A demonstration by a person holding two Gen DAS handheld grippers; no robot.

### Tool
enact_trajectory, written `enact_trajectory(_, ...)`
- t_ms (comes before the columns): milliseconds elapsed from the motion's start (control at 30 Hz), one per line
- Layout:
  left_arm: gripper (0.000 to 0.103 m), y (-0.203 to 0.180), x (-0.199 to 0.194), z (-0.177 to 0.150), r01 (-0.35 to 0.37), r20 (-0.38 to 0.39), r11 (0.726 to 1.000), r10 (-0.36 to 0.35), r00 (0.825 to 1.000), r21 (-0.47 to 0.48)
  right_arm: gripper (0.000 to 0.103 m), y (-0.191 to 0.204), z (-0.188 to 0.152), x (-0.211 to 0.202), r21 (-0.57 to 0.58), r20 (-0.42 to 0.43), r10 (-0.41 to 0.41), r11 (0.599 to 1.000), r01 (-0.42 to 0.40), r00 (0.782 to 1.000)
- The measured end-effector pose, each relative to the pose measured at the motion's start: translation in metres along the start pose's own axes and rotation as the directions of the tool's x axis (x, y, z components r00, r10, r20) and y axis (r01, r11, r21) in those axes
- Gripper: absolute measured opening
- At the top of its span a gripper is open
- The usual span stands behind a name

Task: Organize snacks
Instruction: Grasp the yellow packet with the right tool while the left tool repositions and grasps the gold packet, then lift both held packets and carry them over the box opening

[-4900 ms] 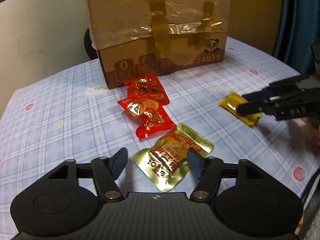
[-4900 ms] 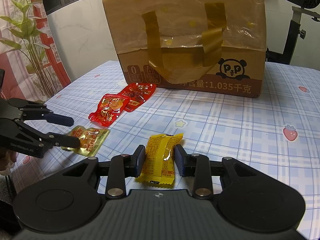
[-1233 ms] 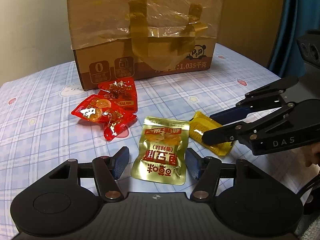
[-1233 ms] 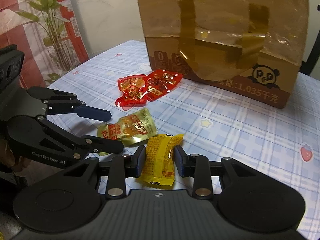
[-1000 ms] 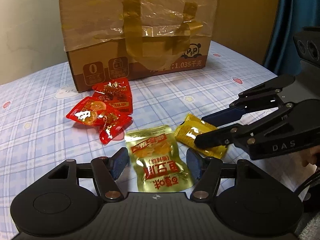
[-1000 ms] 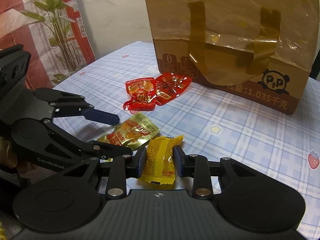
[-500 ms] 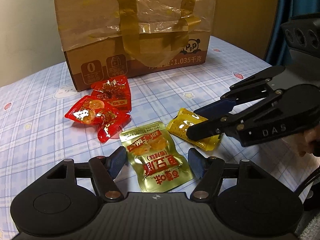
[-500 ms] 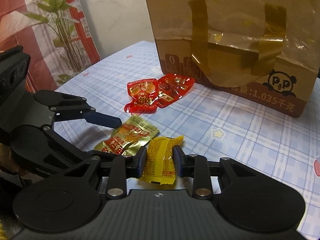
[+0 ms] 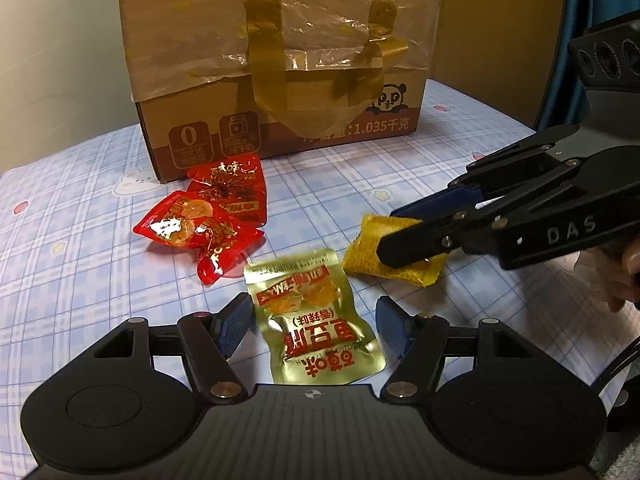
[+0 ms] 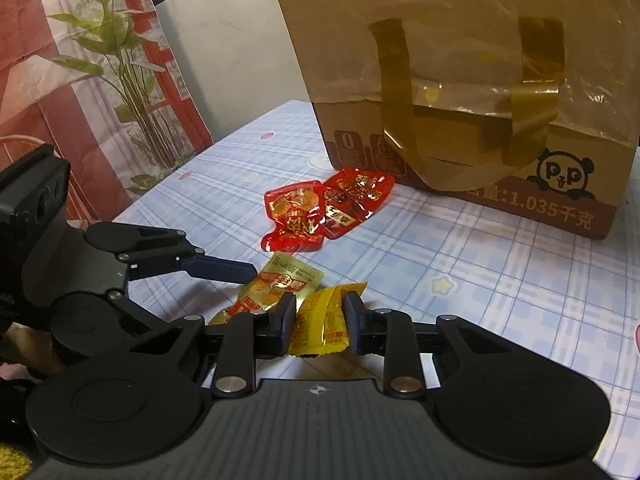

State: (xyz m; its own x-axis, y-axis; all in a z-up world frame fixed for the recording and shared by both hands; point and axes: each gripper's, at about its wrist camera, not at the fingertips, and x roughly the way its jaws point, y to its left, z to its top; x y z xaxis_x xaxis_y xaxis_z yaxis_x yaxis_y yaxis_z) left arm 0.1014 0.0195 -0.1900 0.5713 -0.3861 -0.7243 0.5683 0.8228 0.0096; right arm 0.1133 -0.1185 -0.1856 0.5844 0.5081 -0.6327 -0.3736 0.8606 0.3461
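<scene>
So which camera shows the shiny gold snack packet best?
The left wrist view. There the gold packet lies flat and whole between the open left hand-held gripper fingers, print showing. In the right wrist view, the gold packet is partly hidden behind both grippers' fingers, beside the yellow packet.

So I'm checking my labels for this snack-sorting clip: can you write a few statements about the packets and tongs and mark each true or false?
1. The right tongs have the yellow packet between their pads. True.
2. The gold packet lies between the open left tongs. True.
3. The two red packets sit inside the cardboard box. False: they lie on the tablecloth in front of it.
4. The left tongs are clamped on a red packet. False: they are open around the gold one.
</scene>
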Motion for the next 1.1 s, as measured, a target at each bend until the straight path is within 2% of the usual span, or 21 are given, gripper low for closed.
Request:
enact_trajectory(200,0.069,0.002,-0.001,-0.001,0.011,0.004,1.0,-0.011,1.0,0.01,0.028,0.008,-0.001,0.01,-0.124,-0.084,-0.064,0.991,0.053,0.994)
enact_trajectory(467,0.069,0.0,-0.001,-0.002,0.012,0.01,1.0,-0.013,1.0,0.009,0.031,0.005,0.011,0.021,-0.134,-0.167,-0.052,0.991,0.03,0.985)
enact_trajectory(600,0.069,-0.001,-0.002,-0.002,0.01,0.013,1.0,-0.01,1.0,0.006,0.027,0.008,0.015,0.024,-0.192,-0.155,-0.051,0.981,0.021,0.987)
enact_trajectory(967,0.07,-0.002,-0.001,-0.001,-0.012,0.008,1.0,0.012,1.0,0.003,0.023,0.005,0.015,0.015,-0.128,-0.125,0.006,0.992,-0.022,0.992)
enact_trajectory(1100,0.061,0.002,-0.004,-0.001,-0.012,0.012,1.0,0.012,1.0,-0.014,0.023,0.003,0.014,0.015,-0.108,-0.115,0.014,0.994,-0.027,0.993)
